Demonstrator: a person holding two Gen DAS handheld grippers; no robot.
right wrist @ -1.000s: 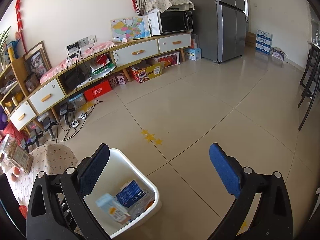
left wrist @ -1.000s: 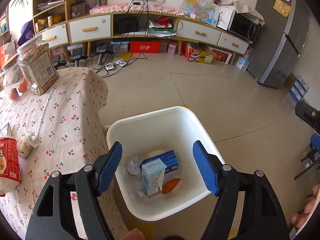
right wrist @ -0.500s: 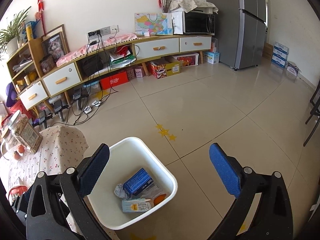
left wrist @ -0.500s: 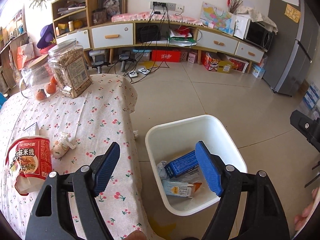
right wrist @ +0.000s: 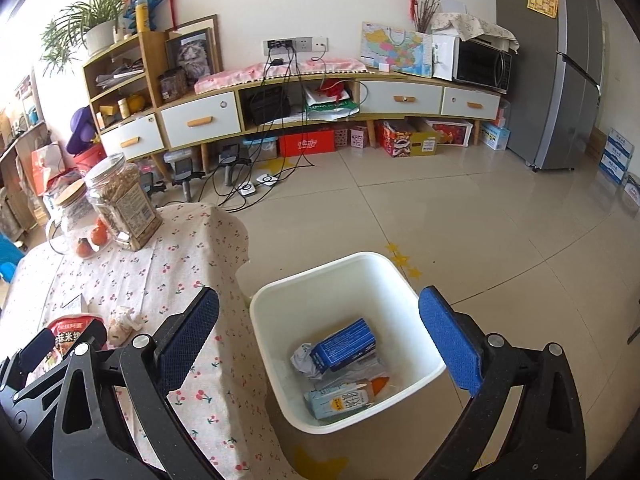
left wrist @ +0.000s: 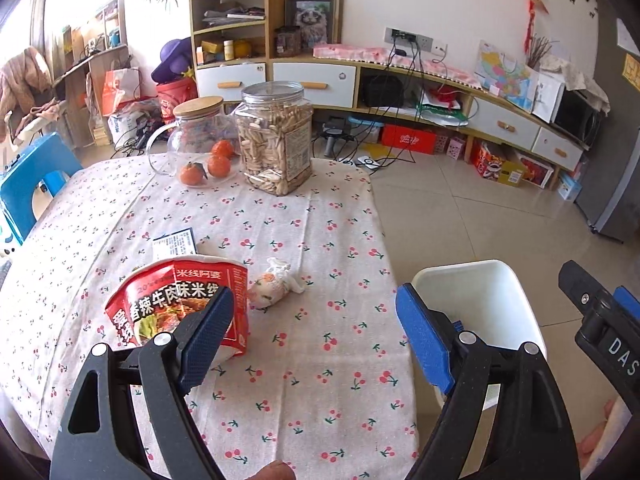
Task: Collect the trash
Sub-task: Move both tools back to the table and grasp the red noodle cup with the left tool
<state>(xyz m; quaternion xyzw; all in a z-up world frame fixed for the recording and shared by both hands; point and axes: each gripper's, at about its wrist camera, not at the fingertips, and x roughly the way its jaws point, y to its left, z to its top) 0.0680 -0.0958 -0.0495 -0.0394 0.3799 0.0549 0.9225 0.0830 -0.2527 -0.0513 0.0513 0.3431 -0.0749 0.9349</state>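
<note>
The left gripper point(left wrist: 314, 332) hangs over the cherry-print tabletop point(left wrist: 312, 240) with its jaws spread wide and nothing between them; they have just been opening further. In the left wrist view the red noodle cup point(left wrist: 176, 304) lies on its side at about ten o'clock from the gripper's middle, and the left blue pad overlaps the cup's lower right edge in the picture; whether it touches I cannot tell. A crumpled wrapper point(left wrist: 274, 282) lies just beside the cup at its three o'clock, at about eleven o'clock from the gripper. A small printed packet point(left wrist: 174, 244) lies flat at the cup's twelve o'clock. The white bin point(left wrist: 480, 300) stands on the floor beside the tabletop, at about two o'clock.

The right gripper point(right wrist: 320, 336) is also wide open and holds nothing. In its view the bin point(right wrist: 344, 276) sits between the pads and below, holding a blue box point(right wrist: 344, 344), a drink carton point(right wrist: 340, 398), a crumpled paper point(right wrist: 302, 360) and an orange scrap point(right wrist: 380, 382). The noodle cup point(right wrist: 74, 332) and wrapper point(right wrist: 122, 322) lie at nine o'clock, well apart from this gripper.
</note>
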